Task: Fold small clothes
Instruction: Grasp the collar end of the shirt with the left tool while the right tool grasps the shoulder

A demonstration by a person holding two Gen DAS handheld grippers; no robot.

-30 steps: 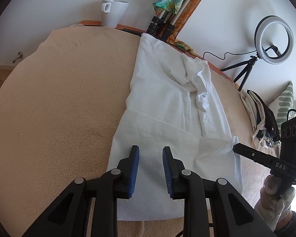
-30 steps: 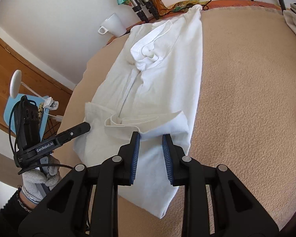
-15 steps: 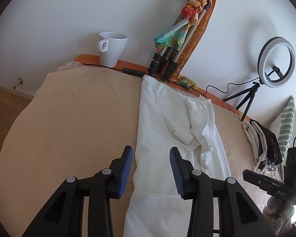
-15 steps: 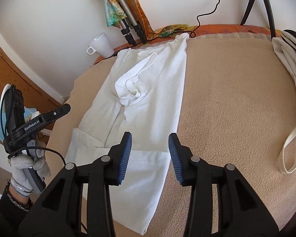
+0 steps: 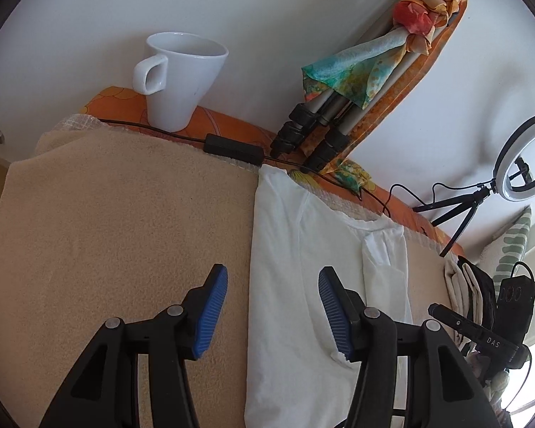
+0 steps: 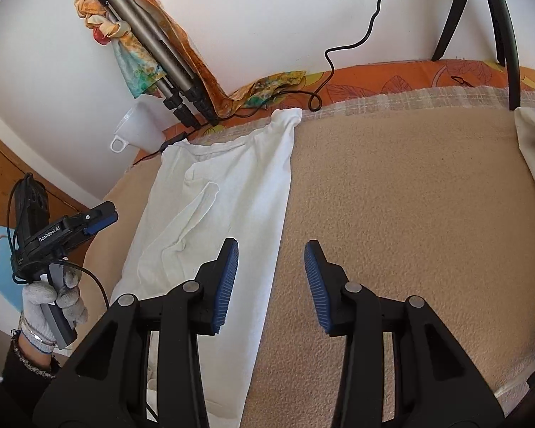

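Two grippers hovering over beige blanket (image 5: 117, 221), both with jaws spread wide, gripping nothing. Left gripper (image 5: 273, 315) straddling left edge of white garment (image 5: 303, 267); right gripper (image 6: 271, 281) straddling its right edge. Garment lying flat in long narrow strip, sleeve folded onto middle, far end touching orange-covered ledge (image 6: 392, 78). White mug (image 5: 182, 78) standing on ledge beside leaning tripod (image 5: 331, 114). Ring light (image 5: 520, 158) standing at far right.

"DAS" on right claw (image 5: 481, 335); "GenRobot.AI" on left claw (image 6: 64, 230)
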